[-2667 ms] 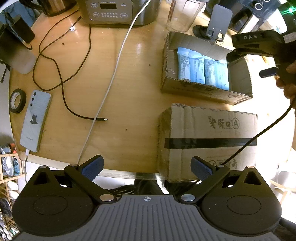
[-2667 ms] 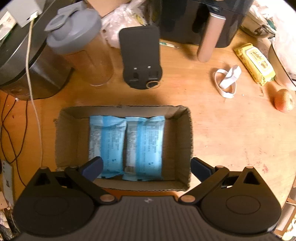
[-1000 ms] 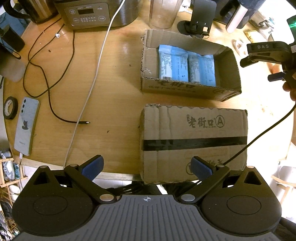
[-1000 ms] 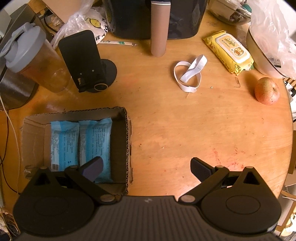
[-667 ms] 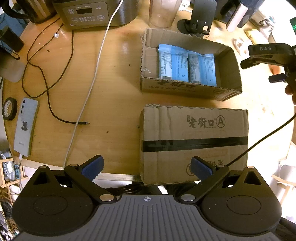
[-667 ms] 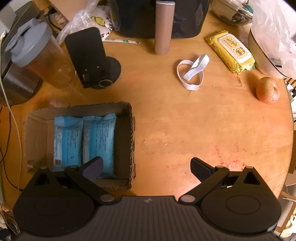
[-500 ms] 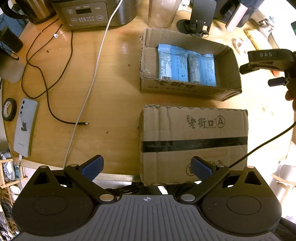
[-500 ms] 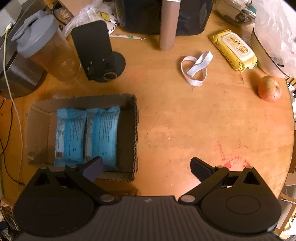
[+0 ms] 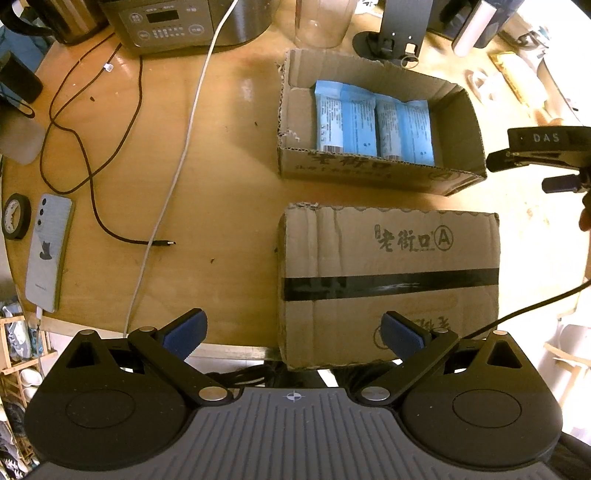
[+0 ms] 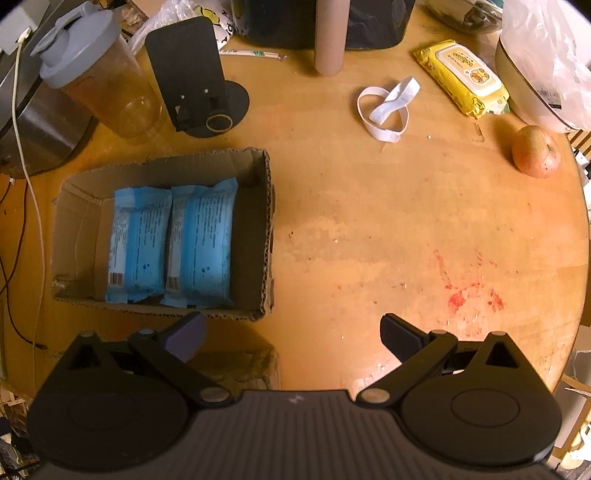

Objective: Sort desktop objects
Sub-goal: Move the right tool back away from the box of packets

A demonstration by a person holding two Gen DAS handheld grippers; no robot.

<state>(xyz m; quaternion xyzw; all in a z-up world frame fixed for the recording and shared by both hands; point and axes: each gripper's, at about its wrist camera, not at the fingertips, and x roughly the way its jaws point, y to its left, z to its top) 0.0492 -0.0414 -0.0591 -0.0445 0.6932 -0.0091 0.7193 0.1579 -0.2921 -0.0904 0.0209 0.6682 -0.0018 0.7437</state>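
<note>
An open cardboard box [image 9: 369,173] [image 10: 267,229] holds blue packets [image 9: 373,123] [image 10: 173,236] lying side by side. In front of it lies a closed carton [image 9: 388,273] sealed with black tape. My left gripper [image 9: 291,330] is open and empty above the table's near edge, its right finger over the closed carton. My right gripper [image 10: 291,334] is open and empty above bare wood, just right of the open box; its body [image 9: 543,147] shows at the right edge of the left wrist view. A white strap [image 10: 386,105], a yellow wipes pack [image 10: 461,77] and an apple [image 10: 535,151] lie farther right.
A phone [image 9: 48,251], a tape roll [image 9: 14,216], a black cable [image 9: 92,184] and a white cable [image 9: 177,166] lie on the left. A cooker [image 9: 184,18], a shaker bottle [image 10: 96,70], a black phone stand [image 10: 199,74] and a dark appliance [image 10: 325,18] line the back.
The right gripper has drifted right and back from above the open box, which now sits to its left. The left gripper has pulled back, so both boxes show whole.
</note>
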